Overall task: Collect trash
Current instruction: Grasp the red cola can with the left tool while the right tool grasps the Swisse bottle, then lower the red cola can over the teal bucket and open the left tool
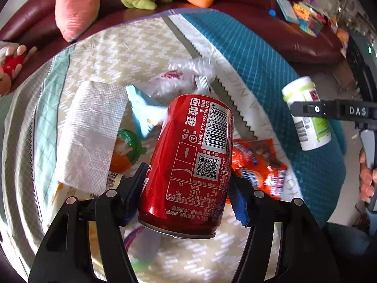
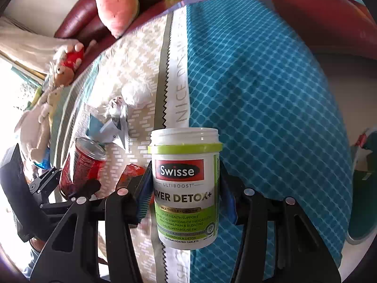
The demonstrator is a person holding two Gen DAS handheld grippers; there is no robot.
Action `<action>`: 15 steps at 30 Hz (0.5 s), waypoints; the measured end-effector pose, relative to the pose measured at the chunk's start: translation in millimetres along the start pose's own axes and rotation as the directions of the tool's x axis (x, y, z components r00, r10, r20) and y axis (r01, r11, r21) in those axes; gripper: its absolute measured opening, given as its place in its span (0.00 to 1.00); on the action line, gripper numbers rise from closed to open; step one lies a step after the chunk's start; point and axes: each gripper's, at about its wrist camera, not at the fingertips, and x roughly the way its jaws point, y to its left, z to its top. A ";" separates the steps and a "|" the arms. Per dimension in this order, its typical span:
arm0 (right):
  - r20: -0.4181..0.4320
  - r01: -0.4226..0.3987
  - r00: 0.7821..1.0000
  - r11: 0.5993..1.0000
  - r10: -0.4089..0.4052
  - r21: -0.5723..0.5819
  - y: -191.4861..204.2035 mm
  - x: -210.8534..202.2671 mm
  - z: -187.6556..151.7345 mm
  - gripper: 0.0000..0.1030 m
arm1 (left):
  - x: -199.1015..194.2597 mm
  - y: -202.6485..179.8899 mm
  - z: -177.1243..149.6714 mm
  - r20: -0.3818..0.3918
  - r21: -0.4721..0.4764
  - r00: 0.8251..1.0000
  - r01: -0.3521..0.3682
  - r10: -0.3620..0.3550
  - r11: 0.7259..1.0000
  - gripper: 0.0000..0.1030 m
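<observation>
The red cola can (image 1: 188, 165) is held in the left hand-held gripper (image 1: 188, 188), clamped across its lower body between the two padded fingers (image 1: 238, 202), with its base toward the camera and its far end tilted away. The white supplement bottle (image 2: 185, 188), lidless and upright, is held in the right hand-held gripper (image 2: 185, 195), pinched at mid-height on both sides. Both items are carried above the patterned cloth (image 2: 259, 94) that covers the surface below; whether this is a bench or a bed cannot be told.

Beneath the can, more litter is seen on the cloth: a folded paper towel (image 1: 92, 134), an orange snack wrapper (image 1: 259, 167), a clear plastic wrapper (image 1: 181, 75), a pale blue packet (image 1: 143, 113) and a small green-rimmed cup (image 1: 127, 148). No bin or bag is visible in either view, so the drop-off place cannot be judged.

Several risks are judged from here. The can is smooth, round and gripped low, so it could pivot or slip out if the hold is loosened or the hand-held gripper is swung sharply. Any liquid left inside could be spilled onto the cloth, since the can is tilted. The open bottle could shed contents if tipped. The two hand-held grippers are close together, so their loads could be knocked against each other. Plush toys (image 1: 75, 7) on the sofa (image 1: 294, 35) behind should not be mistaken for trash.
</observation>
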 end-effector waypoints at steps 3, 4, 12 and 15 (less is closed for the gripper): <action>0.038 -0.016 0.999 0.999 0.015 0.029 -16.0 -21.4 -6.4 0.47 | -20.4 -1.7 1.5 0.040 -0.031 0.999 0.008 -0.007 0.999 0.63; 0.050 -0.019 0.999 0.999 0.017 0.040 -19.2 -27.1 -7.2 0.47 | -27.9 -3.4 2.7 0.057 -0.039 0.998 0.013 -0.011 0.999 0.63; 0.204 -0.019 0.979 0.983 -0.019 0.182 -89.9 -99.6 -26.5 0.47 | -58.4 -69.6 29.4 0.138 0.036 0.987 0.084 -0.088 0.996 0.63; 0.252 -0.004 0.966 0.970 -0.059 0.242 -123.4 -126.5 -37.2 0.47 | -54.9 -107.4 39.9 0.137 0.075 0.981 0.131 -0.140 0.989 0.63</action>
